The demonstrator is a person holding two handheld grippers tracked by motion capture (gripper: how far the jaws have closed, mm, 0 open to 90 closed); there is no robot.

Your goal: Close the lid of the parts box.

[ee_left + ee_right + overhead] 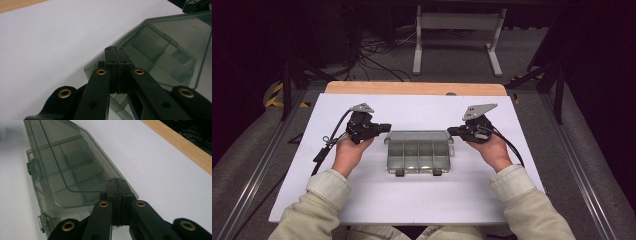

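Flanking a clear compartment box (419,151) on the white table (412,200), left gripper (384,127) and right gripper (452,131) both clenched empty, tips just beside its far corners.

Shut gripper (117,181) over a clear box (67,170) on a white table (155,170)

The two black jaws meet with no gap, their tips over the box's near corner; whether they touch it cannot be told. The box's smoky clear lid is down, dividers showing through it. Two latches (41,223) sit along its left side. A wooden edge (185,147) runs along the table's far side, upper right.
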